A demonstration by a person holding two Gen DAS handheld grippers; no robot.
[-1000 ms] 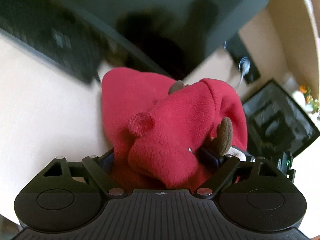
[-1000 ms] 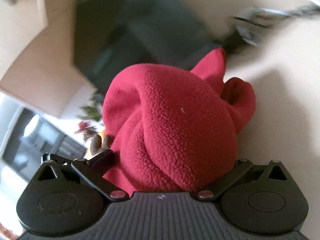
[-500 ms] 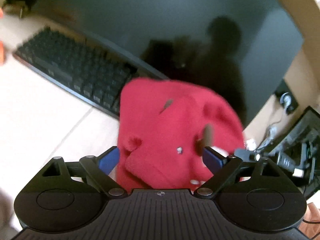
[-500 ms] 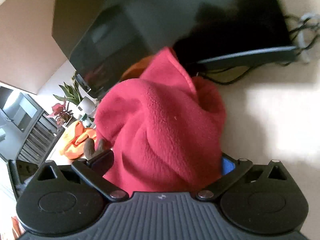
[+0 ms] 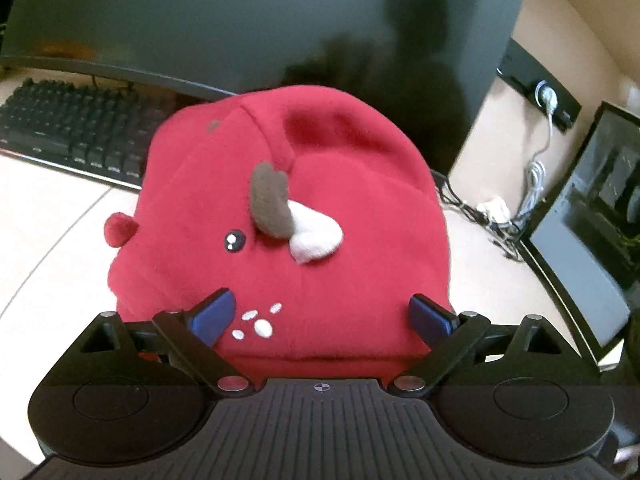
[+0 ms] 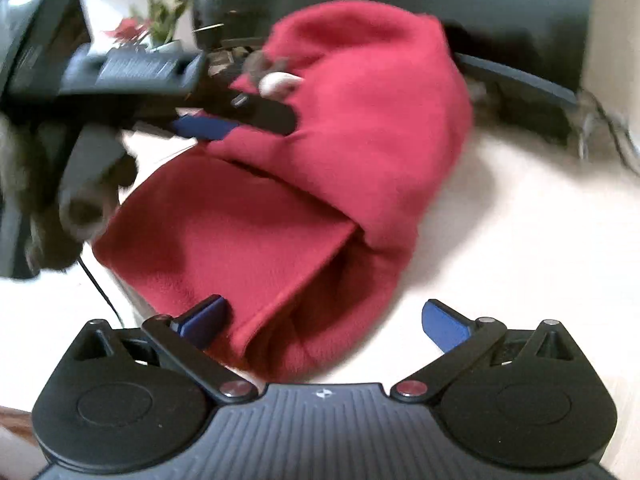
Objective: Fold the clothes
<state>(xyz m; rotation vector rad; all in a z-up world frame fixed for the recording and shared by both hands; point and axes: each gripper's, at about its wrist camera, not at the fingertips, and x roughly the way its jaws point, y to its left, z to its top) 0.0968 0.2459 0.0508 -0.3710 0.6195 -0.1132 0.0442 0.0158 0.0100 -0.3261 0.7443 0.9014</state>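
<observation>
A red fleece garment [image 5: 288, 216] with a brown and white horn, an eye and white dots lies bunched on the pale desk. My left gripper [image 5: 320, 316] is open, its blue pads on either side of the garment's near edge. In the right wrist view the same garment [image 6: 320, 200] lies folded over itself. My right gripper [image 6: 324, 320] is open, with the garment's near fold between the left pad and the middle. The left gripper [image 6: 208, 120] also shows there at the garment's far left side.
A black keyboard [image 5: 72, 128] lies at the left behind the garment. A large dark monitor [image 5: 240, 20] stands behind it. A second screen [image 5: 592, 208] and cables [image 5: 500, 208] are at the right. A potted plant [image 6: 160, 24] stands at the back left.
Both grippers have opened and let go of the red garment. It now rests on the desk, spread wider, with its face side showing. Both cameras have tilted down towards the desk.
</observation>
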